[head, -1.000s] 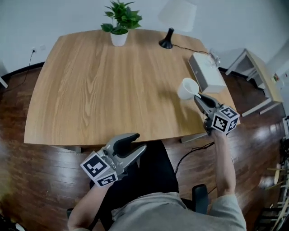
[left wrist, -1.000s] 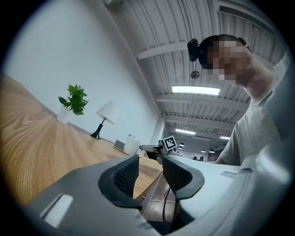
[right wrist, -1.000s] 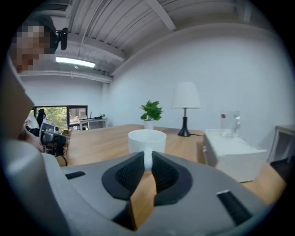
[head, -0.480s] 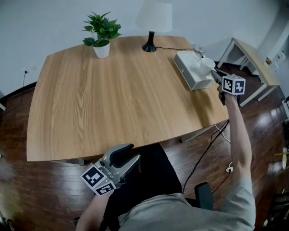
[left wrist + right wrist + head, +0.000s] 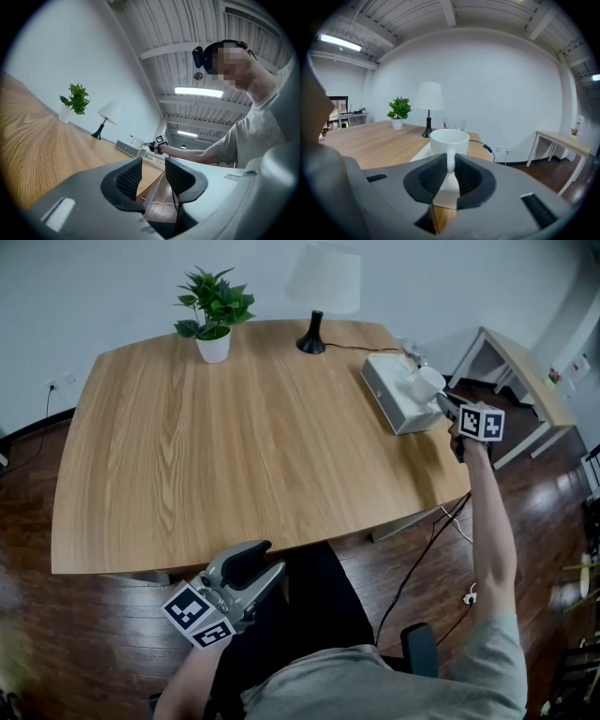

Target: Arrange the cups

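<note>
Over the white box (image 5: 389,397), the right tool (image 5: 449,174) clamps the white cup (image 5: 449,139) by its handle.

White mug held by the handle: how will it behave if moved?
Mug looks like rigid, glossy ceramic: probably breakable and slippery. The right gripper pinches only the thin handle, so it may swing or twist.

Dark wood floor (image 5: 28,484), white wall (image 5: 112,277), side table (image 5: 525,367).
</note>
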`<action>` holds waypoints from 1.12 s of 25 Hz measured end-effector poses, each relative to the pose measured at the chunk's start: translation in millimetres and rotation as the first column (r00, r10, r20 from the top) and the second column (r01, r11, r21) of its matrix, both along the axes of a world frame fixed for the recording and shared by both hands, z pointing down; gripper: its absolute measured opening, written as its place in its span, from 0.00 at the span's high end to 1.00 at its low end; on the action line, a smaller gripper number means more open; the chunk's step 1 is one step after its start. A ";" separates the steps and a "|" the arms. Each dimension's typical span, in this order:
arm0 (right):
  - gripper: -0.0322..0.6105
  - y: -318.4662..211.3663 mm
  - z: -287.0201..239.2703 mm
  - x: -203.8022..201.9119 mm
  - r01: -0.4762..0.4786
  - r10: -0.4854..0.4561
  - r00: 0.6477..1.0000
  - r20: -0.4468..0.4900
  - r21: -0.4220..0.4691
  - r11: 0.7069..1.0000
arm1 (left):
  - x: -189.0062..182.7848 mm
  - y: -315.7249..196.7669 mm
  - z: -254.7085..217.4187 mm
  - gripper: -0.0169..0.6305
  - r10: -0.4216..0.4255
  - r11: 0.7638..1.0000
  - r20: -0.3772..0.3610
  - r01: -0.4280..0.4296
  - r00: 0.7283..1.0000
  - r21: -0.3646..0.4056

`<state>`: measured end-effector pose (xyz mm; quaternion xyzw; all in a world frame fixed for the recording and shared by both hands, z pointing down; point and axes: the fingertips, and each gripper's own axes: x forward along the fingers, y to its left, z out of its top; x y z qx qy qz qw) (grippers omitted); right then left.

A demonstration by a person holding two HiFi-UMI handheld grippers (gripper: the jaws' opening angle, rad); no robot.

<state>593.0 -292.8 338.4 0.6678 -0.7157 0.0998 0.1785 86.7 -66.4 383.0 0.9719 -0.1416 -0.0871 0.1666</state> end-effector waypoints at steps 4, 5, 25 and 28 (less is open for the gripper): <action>0.84 1.0 -0.6 -5.3 0.041 -0.041 0.999 0.033 0.004 0.999 | -0.6 -0.4 -0.6 0.74 0.000 1.000 -0.001 0.000 1.000 -0.002; 0.84 2.2 -1.0 -6.7 0.047 -0.047 0.998 0.036 0.003 0.999 | -0.3 0.0 -0.7 0.74 0.001 1.000 -0.001 -0.001 1.000 -0.002; 0.79 120.5 -41.6 -300.0 0.423 -0.511 0.846 0.153 0.390 0.818 | -2.7 -8.9 -2.9 0.74 -0.017 0.996 -0.081 0.010 0.997 -0.084; 0.80 139.9 -26.8 -392.5 0.544 -0.655 0.739 0.160 0.432 0.719 | -6.2 -7.8 -5.6 0.74 -0.022 0.997 -0.085 0.015 0.996 -0.076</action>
